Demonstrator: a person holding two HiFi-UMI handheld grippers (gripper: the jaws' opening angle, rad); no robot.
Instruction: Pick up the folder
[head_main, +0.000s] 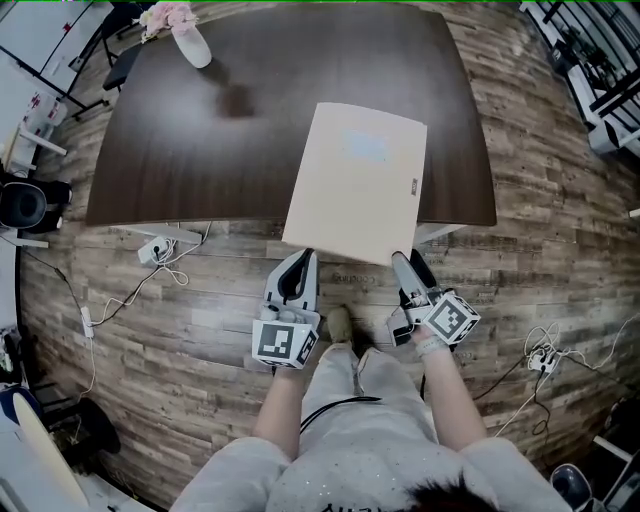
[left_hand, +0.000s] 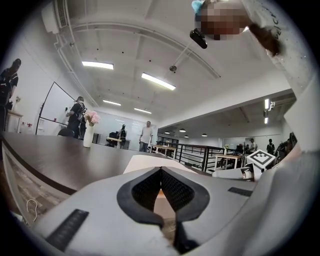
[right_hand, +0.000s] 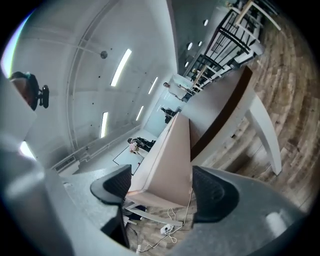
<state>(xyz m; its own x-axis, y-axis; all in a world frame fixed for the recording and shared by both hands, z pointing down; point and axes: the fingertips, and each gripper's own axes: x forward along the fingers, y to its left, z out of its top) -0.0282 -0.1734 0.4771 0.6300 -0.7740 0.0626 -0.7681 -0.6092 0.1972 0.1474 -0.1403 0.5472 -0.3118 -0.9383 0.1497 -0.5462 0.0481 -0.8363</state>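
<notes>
Black ribbed pads (left_hand: 145, 192) of the left claw (left_hand: 161, 170) are pressed together at their tips on the thin near edge of the folder (head_main: 358, 180). Its pale beige shows in the slit between them and again just beyond the tips. In the head view this claw meets the folder at its near left corner.

The right claw (right_hand: 161, 186) is spread wide. The folder's near right corner sits in the gap between its two pads, and neither pad presses on it.

Each claw carries a cube with square markers, one on the left (head_main: 285, 340) and one on the right (head_main: 452, 318), and a bare forearm runs back from each.

The folder is plain beige, with a faint bluish patch toward its far end and a small dark mark on its right edge. It lies askew. Its far part is over the dark brown wood-grain tabletop (head_main: 220, 150), and its near part sticks out past the near edge above the floor (head_main: 540, 260). Whether it rests flat or is tilted up, I cannot tell.

A white vase with pink flowers (head_main: 190, 40) stands at the far left corner, well apart from the folder. White cables and a power strip (head_main: 155, 250) lie on the grey-brown planks by the near edge
</notes>
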